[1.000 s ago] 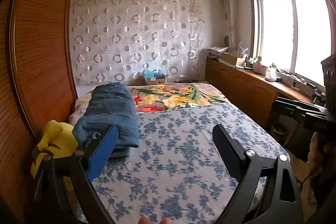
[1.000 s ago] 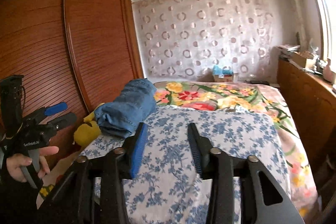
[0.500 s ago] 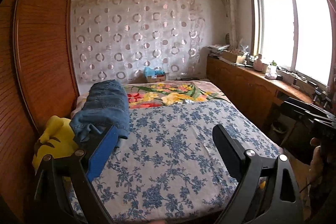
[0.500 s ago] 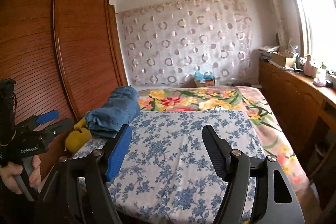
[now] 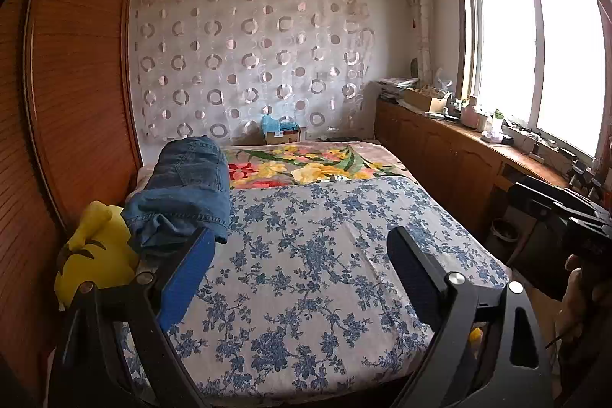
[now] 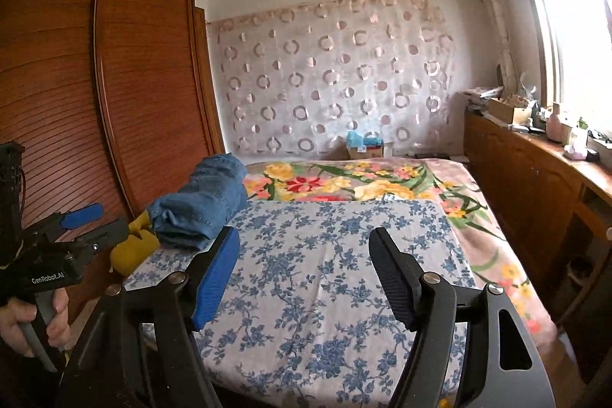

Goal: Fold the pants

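Observation:
The folded blue jeans (image 5: 183, 190) lie in a thick stack at the far left of the bed, on the blue-flowered sheet (image 5: 306, 274). From the right wrist view the jeans (image 6: 202, 201) sit just beyond the blue pad. My left gripper (image 5: 300, 239) is open, off the foot of the bed, with nothing between its fingers. My right gripper (image 6: 304, 236) is open too and holds nothing. The left gripper (image 6: 88, 220) also shows at the left edge of the right wrist view, held in a hand (image 6: 23, 316).
A yellow plush toy (image 5: 95, 255) lies beside the jeans against the wooden wardrobe (image 5: 76, 83). A flowered blanket (image 5: 306, 167) covers the head of the bed. A low wooden cabinet (image 5: 440, 155) with clutter runs under the window on the right.
Both grippers have drawn back from the bed, so more of the sheet and its front edge show. The right gripper's jaws have spread wider. The jeans lie where they were.

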`<state>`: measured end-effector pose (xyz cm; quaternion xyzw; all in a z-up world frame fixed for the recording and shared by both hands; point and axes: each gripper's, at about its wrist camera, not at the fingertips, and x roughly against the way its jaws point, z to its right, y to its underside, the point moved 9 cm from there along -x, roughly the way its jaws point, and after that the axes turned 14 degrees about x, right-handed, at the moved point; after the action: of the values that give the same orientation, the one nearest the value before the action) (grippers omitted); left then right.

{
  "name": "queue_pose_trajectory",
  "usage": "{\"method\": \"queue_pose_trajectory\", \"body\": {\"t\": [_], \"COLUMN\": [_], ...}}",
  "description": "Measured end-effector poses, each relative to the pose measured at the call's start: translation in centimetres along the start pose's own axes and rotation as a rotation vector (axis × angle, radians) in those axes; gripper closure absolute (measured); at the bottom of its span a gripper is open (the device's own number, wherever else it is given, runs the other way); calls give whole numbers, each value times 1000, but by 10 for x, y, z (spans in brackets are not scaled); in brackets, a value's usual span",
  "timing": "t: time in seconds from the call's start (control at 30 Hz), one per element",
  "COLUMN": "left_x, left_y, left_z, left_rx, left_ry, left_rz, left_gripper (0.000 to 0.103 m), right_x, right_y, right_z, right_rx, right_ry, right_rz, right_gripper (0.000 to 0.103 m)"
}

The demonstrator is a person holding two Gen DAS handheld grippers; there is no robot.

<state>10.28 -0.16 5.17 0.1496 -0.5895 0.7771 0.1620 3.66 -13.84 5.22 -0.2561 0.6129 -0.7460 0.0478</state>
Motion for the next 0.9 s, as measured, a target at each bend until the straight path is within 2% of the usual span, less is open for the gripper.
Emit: {"method": "queue_pose_trajectory", "body": {"t": [0.9], "left_x": [1], "left_y": [0], "left_z": [-4], "left_rx": [-4], "left_ry": [-3], "left_rz": [2], "left_gripper": [11], "right_x": [11], "right_y": [1], "right_z": [7], "right_rx": [7], "right_ry": [1], "right_rz": [6], "right_gripper": [31]}}
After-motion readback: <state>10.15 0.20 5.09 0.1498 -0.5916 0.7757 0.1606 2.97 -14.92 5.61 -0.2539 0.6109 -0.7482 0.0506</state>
